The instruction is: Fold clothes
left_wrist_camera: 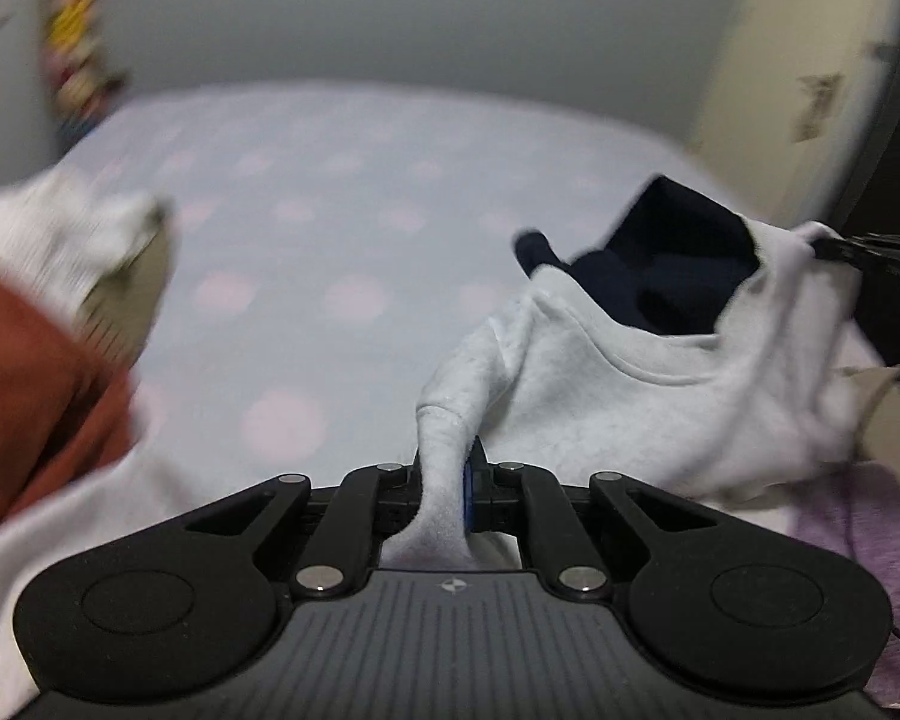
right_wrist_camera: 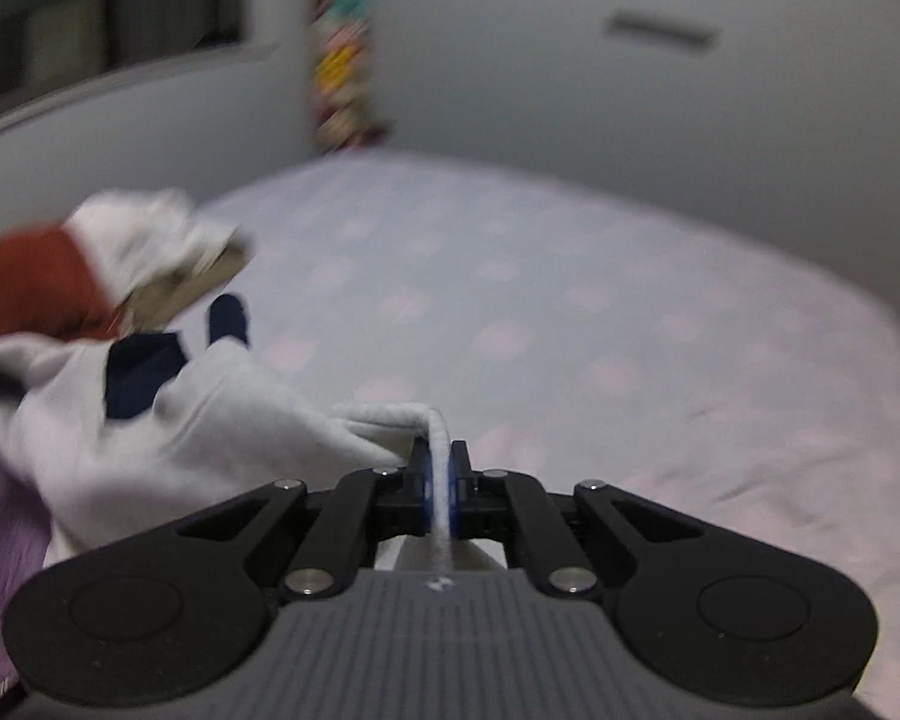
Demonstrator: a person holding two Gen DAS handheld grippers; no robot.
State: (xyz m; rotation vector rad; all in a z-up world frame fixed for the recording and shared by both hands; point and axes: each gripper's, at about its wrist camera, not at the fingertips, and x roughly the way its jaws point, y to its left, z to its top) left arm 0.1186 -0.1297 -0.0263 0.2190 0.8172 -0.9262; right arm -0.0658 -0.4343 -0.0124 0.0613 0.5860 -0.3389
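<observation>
a bed (left_wrist_camera: 342, 192) with a pale dotted sheet fills both views, with a heap of rust-red and white clothes (left_wrist_camera: 42, 312) at its left edge and a purple cloth (left_wrist_camera: 858, 528) at the right. a light grey sweatshirt (left_wrist_camera: 618, 396) with a navy lining hangs stretched above the sheet. the left claw (left_wrist_camera: 447, 480) pinches one fold of it tight, and the right claw (right_wrist_camera: 439, 480) is clamped on another edge.
</observation>
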